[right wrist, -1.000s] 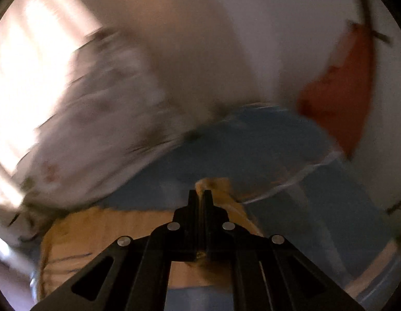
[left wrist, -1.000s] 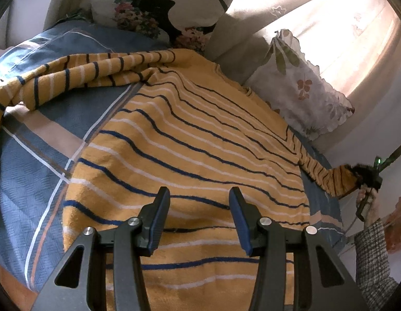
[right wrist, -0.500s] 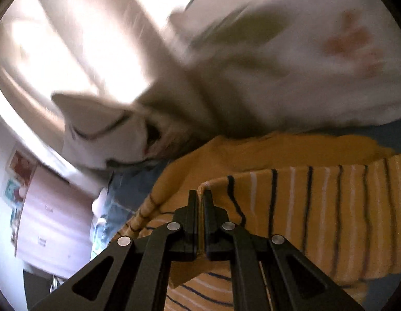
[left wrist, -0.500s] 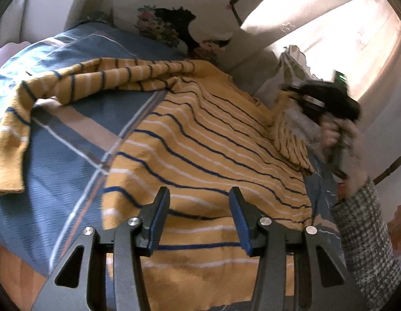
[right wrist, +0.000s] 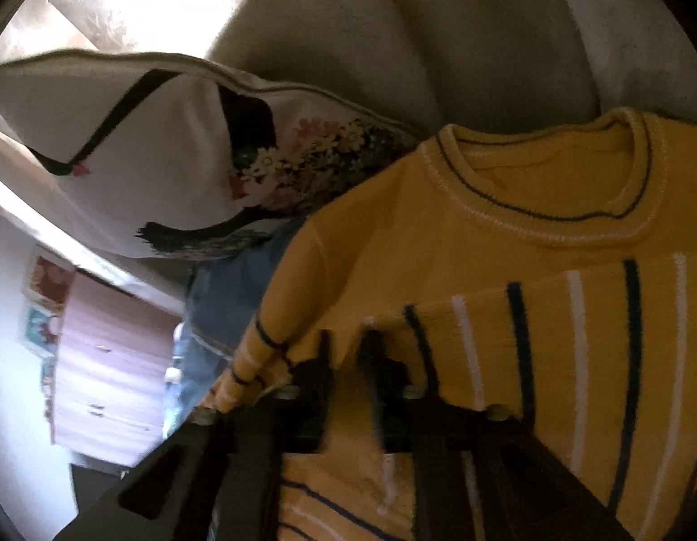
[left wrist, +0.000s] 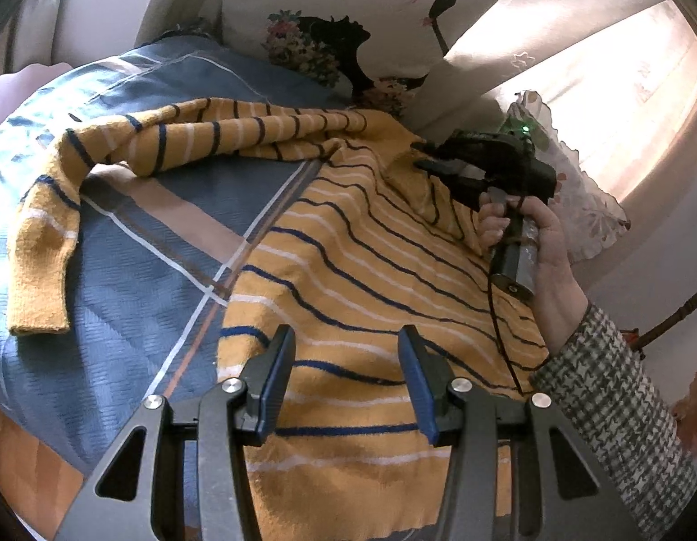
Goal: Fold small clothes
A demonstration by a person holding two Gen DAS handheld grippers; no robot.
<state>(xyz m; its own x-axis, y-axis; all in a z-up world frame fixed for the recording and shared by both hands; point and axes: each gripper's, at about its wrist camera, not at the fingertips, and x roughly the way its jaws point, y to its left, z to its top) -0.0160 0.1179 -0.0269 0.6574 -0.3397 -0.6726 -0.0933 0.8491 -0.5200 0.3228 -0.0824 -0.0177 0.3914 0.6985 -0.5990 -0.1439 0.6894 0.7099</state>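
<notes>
A yellow striped sweater lies spread flat on the bed, its hem nearest the left gripper and its collar far off by the printed pillow, so its long axis runs away from the left wrist camera. The right sleeve is already laid across the chest just below the collar, and the right gripper sits at its cuff. The right wrist view is blurred, but its jaws show a narrow gap with yellow knit between and around them; whether they grip the cuff or have just let go I cannot tell. The left gripper is wide open and holds nothing, hovering over the hem. The left sleeve is still stretched out sideways over the bed, bending down to its cuff well apart from the body. Judging by this, the next fold is that sleeve: it lies up and to the left of the left gripper, which is the nearer one, and must be carried rightward across the chest.
</notes>
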